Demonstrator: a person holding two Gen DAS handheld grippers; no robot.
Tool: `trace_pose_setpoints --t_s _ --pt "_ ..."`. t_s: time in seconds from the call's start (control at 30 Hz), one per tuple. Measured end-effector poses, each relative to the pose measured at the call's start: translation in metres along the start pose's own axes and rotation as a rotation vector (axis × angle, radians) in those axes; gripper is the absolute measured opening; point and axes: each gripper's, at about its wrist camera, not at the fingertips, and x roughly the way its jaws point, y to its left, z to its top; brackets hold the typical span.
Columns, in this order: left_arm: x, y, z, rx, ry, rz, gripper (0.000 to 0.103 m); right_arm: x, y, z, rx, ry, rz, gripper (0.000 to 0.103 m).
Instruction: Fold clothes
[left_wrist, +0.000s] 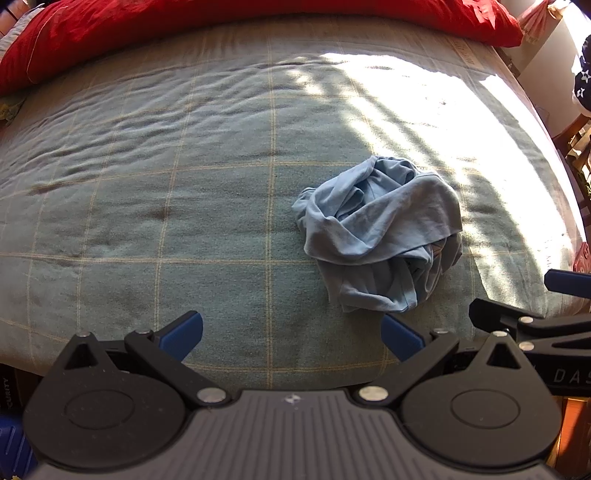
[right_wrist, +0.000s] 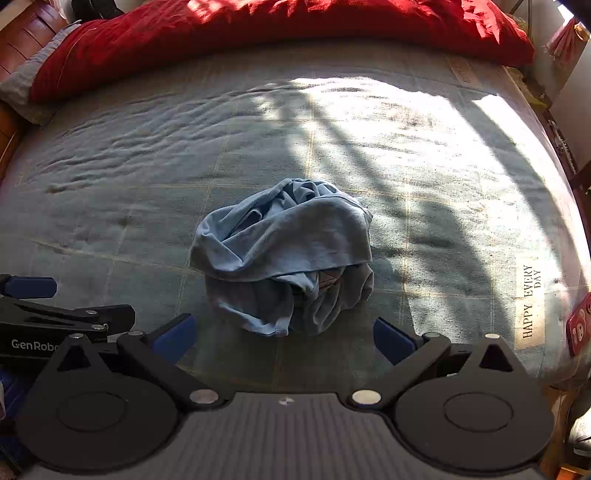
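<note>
While both sets of jaws sit spread wide with nothing between them, the crumpled blue shirt (right_wrist: 284, 258) lies bunched on the green checked bed cover (right_wrist: 110, 221), on the far side of both. It's dead ahead of the right gripper (right_wrist: 284, 338) but off to the right of the left gripper (left_wrist: 291, 334), so I'd say the right one's nearer. No clear long axis, it's just a lump. Readable text: "HAPPY EVERY DAY" (right_wrist: 530, 301) printed on the cover, "GenRobo…" on the left tool's body.
</note>
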Motion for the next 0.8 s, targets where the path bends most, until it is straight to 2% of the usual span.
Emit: trace_pose_setpoints --t_s 0.8 --pt "0.0016 -0.0026 0.0021 0.009 0.009 -0.008 0.102 0.0001 -0.0042 0.0032 0.010 0.004 0.008 0.103"
